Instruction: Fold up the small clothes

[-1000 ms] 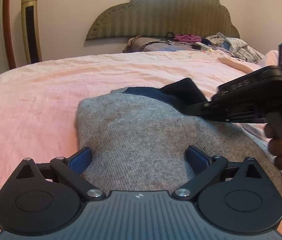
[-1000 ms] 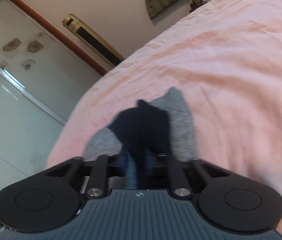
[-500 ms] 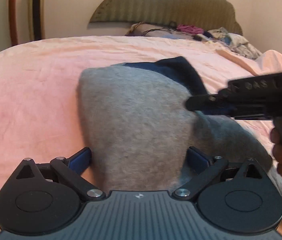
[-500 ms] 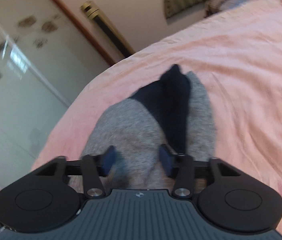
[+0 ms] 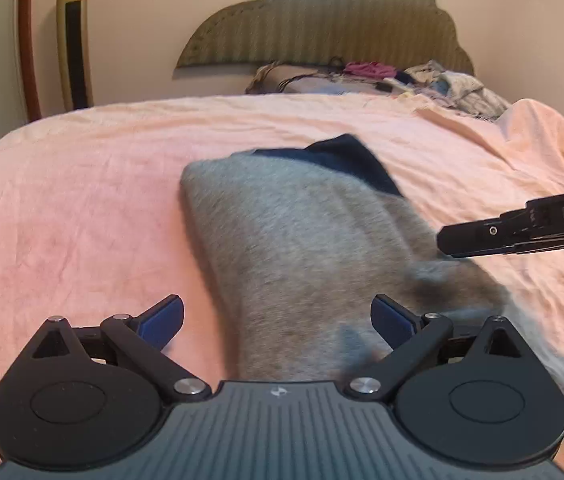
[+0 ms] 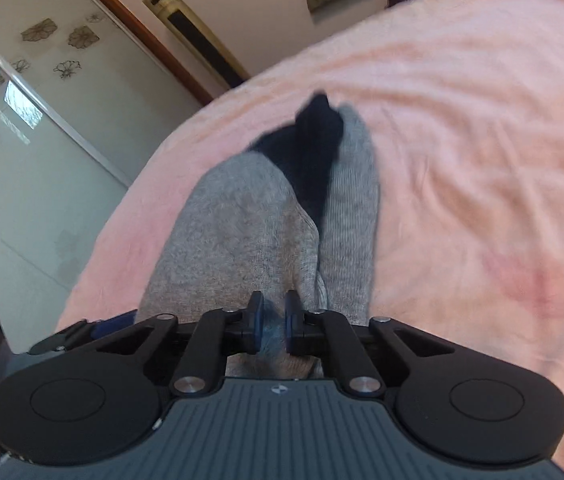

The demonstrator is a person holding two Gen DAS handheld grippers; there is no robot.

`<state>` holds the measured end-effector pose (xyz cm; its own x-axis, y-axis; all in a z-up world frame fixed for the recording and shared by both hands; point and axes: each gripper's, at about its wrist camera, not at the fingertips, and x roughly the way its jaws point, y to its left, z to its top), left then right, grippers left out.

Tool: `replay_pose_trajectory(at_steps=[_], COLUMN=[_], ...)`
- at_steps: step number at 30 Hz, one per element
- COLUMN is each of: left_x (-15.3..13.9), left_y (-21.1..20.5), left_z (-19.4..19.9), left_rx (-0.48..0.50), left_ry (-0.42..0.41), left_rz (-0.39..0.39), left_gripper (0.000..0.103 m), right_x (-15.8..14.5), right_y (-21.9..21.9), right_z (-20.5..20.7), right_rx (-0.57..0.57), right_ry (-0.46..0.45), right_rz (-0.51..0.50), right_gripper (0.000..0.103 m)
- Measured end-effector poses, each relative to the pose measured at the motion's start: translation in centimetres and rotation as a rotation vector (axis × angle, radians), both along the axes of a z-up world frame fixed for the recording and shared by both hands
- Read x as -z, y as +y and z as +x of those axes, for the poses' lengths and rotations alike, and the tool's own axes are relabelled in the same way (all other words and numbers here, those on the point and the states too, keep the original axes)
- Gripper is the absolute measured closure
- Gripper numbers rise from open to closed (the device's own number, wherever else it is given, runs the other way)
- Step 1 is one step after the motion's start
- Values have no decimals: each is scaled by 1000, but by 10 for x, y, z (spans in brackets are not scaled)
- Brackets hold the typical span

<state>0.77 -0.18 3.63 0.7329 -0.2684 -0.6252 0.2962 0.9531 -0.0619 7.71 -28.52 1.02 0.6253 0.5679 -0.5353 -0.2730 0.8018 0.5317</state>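
A small grey knit garment (image 5: 302,248) with a dark navy band (image 5: 350,160) at its far end lies on the pink bedspread (image 5: 82,220). My left gripper (image 5: 278,318) is open, its blue pads either side of the garment's near end. My right gripper (image 6: 273,320) is shut on a fold of the grey garment (image 6: 242,232) at its near edge; the navy band (image 6: 314,148) lies beyond. The right gripper also shows in the left wrist view (image 5: 522,228), at the garment's right side.
A padded headboard (image 5: 322,16) and a pile of clothes (image 5: 422,80) sit at the bed's far end. A gold tower fan (image 5: 74,40) stands at the left wall. A glass wardrobe door (image 6: 22,120) is left of the bed.
My right gripper let go of the navy end, moved back to the garment's near edge and shut on grey fabric there. The left gripper stayed open over the near end.
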Motion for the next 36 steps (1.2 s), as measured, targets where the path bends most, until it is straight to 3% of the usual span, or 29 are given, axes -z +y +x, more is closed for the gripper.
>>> replay_pose_trajectory(at_steps=[2,4,5,6,8,9,10,12,14,15,16,17,19,20,22,23,24,25,27,29,30,31,32,33,34,36], left_x=[8,31,33,32,23,18,13,4,3,11,23,31,25,19,13,15,19,24,29,34,39,41,39,36,35,30], left_y=[-10,-20,-14,-9,-3,-3,-3,-8,-21,-29,-35,-32,-15,-3,25,38,50,61,72,71,65,57,52,46,46,50], left_z=[1,2,0,2,-1,-6,-11,-20,-21,-18,-14,-14,-16,-16,-4,8,17,26,36,42,44,44,42,41,40,39], left_rx=[46,74,66,54,5,-4,-4,5,52,76,94,88,69,57,19,-15,-48,-70,-98,-90,-73,-70,-60,-56,-78,-88], left_ry=[23,68,40,60,67,52,33,-2,-11,10,56,69,113,119,185,247,304,346,400,444,487,500,473,462,461,460], left_rz=[22,108,75,65,84,92,91,70,77,117,166,154,72,-7,-222,-328,-424,-524,-642,-699,-689,-647,-616,-585,-563,-553], left_gripper=[3,2,1,1,1,3,3,3,3,3,0,1,3,3,3,3,3,3,3,23,51,56,56,60,83,87], right_x=[-4,9,21,26,25,21,16,4,-2,1,9,18,14,8,-4,-7,-6,-3,12,30,32,33,35,38,38,38], right_y=[5,15,16,11,-3,-7,-6,0,12,18,22,25,24,20,3,-8,-16,-22,-30,-32,-30,-28,-24,-21,-22,-25], right_z=[-9,-6,-3,-5,-5,-9,-15,-28,-33,-29,-24,-19,-20,-20,-20,-16,-9,-3,10,17,17,18,18,19,18,18], right_rx=[-46,-73,-73,-68,-24,-16,-11,-23,-44,-55,-64,-83,-99,-100,-92,-61,-35,-18,-14,-46,-64,-87,-114,-131,-140,-154], right_ry=[-15,25,44,13,62,62,44,-10,-54,-49,-21,-11,-17,9,3,1,16,46,130,209,205,214,238,250,248,262], right_rz=[39,-16,-67,-68,-50,-55,-68,-86,-99,-116,-141,-167,-185,-163,-60,-19,0,-2,22,97,111,117,115,100,99,105], right_gripper=[53,48,56,75,93,93,91,63,42,36,36,39,42,41,35,24,20,20,21,31,34,38,57,68,68,80])
